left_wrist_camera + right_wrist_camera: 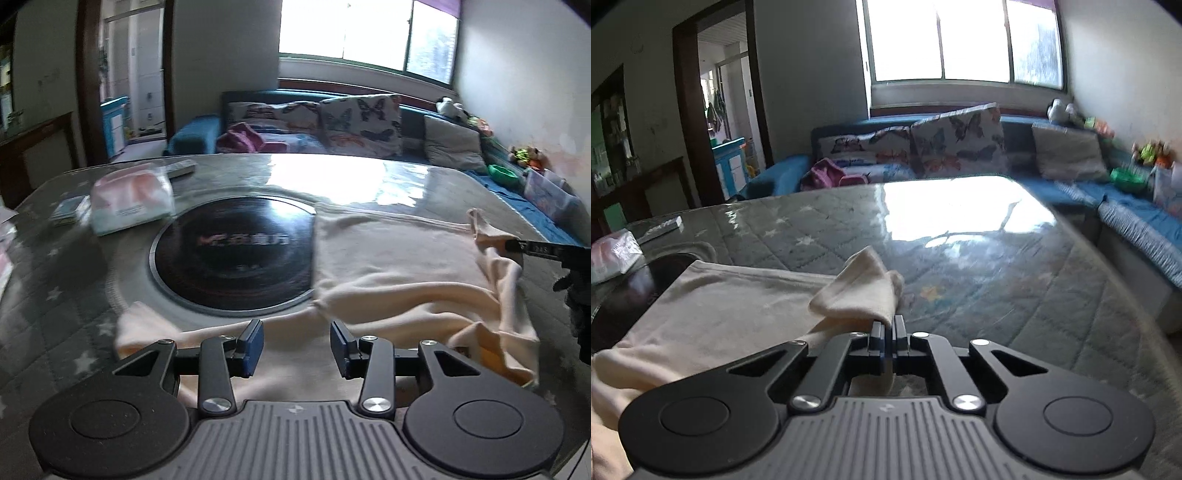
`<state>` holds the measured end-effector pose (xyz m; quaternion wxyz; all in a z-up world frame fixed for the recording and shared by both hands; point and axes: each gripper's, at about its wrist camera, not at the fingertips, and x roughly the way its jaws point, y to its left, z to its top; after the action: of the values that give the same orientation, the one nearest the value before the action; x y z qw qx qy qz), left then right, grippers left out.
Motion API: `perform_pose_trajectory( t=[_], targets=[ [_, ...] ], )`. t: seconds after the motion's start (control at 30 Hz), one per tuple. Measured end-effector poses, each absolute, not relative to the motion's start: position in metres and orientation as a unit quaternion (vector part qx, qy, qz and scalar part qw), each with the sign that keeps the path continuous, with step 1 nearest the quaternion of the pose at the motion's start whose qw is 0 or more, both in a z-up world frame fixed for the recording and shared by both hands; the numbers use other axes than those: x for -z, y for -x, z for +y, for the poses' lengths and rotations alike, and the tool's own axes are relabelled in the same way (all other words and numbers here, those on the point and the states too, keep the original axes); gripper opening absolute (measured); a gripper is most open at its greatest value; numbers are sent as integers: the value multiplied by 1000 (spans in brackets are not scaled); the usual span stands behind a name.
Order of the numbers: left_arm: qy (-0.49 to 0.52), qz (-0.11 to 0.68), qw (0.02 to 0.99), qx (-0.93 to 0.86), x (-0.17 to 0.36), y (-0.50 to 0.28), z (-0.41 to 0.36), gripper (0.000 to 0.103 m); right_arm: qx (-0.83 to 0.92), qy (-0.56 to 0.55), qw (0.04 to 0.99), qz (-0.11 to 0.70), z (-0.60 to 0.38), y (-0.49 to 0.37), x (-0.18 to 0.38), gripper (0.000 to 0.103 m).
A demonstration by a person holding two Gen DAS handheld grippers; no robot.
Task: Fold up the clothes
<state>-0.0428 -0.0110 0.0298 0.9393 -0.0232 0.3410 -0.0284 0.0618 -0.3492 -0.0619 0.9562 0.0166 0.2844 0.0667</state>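
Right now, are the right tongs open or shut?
Shut: in the right wrist view the right tongs pinch a lifted corner of the cream garment.

Blurred logo, approx "MC" + unreadable chars, on black round cooktop [236,254]; nothing else legible

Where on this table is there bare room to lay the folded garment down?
Free: the quilted table top right of the cream garment, out to the sofa-side edge, and the glossy strip beyond the black round hob. Crowded: the far-left corner, with a tissue pack, a remote and a small box.
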Motion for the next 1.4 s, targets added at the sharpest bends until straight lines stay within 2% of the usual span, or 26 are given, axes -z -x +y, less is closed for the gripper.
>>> perform_pose_trajectory(
  t=[0.57,0.83,0.97,1.0,1.1,1.2,1.3,1.4],
  targets=[
    [-19,331,935,125,-24,27,-67,43,26,88,974,207,-371,52,4,2],
    [-35,347,925,148,-11,36,-68,43,96,72,959,255,-397,96,20,3],
    [-42,356,921,152,-8,43,-60,43,127,52,946,292,-414,104,35,11],
    [-45,357,920,152,-8,45,-58,43,132,52,945,296,-416,105,35,17],
    [-42,352,920,164,-13,52,-56,43,125,60,948,286,-414,109,29,18],
    [-42,340,921,186,-21,58,-59,48,91,66,955,273,-404,108,18,23],
    [-57,328,916,225,-24,64,-72,56,22,51,960,274,-387,104,10,34],
    [-82,326,908,250,-18,66,-88,57,-62,38,954,292,-363,96,12,35]
  ],
)
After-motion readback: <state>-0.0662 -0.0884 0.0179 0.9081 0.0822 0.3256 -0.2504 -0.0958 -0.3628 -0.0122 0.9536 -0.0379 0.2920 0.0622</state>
